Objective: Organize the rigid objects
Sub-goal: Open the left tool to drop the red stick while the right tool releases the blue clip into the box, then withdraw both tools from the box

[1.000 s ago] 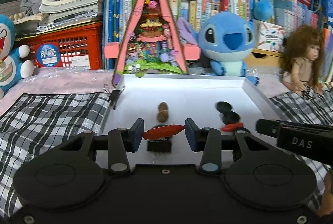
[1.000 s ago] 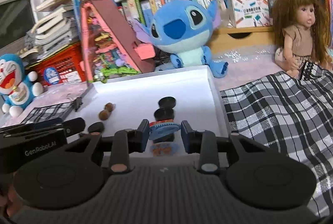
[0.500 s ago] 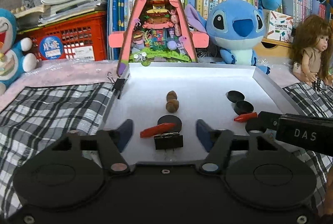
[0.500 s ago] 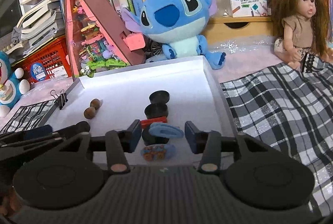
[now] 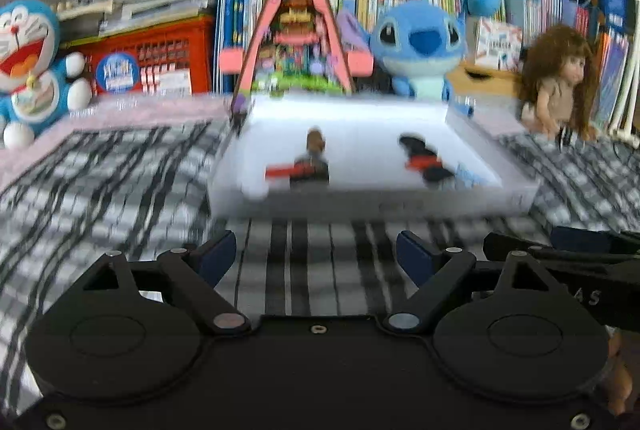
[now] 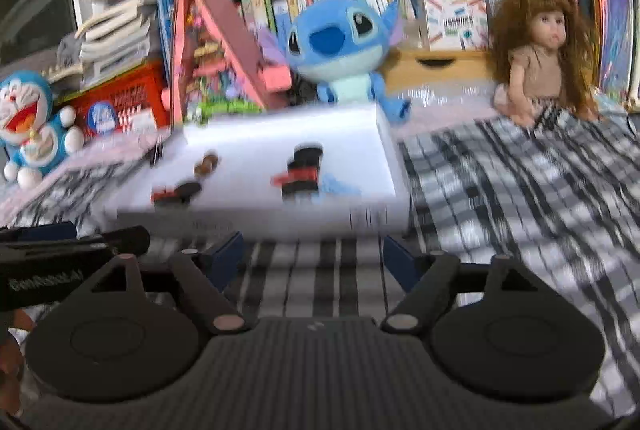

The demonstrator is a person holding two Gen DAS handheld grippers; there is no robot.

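Observation:
A white tray [image 5: 460,206] sits on the checked cloth and also shows in the right wrist view [image 6: 376,134]. In it lie a red pepper-shaped piece [image 5: 280,171] on a black clip, two brown nuts [image 5: 315,141], black discs [image 5: 416,146] with a second red piece [image 5: 424,162], and a blue clip [image 6: 338,186]. My left gripper [image 5: 316,254] is open and empty over the cloth in front of the tray. My right gripper [image 6: 312,252] is open and empty, also in front of the tray. Both views are motion-blurred.
Behind the tray stand a pink triangular toy house [image 5: 298,30], a blue Stitch plush [image 5: 420,42], a doll [image 5: 560,82], a Doraemon plush [image 5: 28,62], a red crate [image 5: 152,62] and shelves of books. Checked cloth [image 5: 100,182] lies around the tray.
Both grippers opened, leaving the red piece and the blue clip in the tray, then pulled back out of the tray to above the cloth in front of it.

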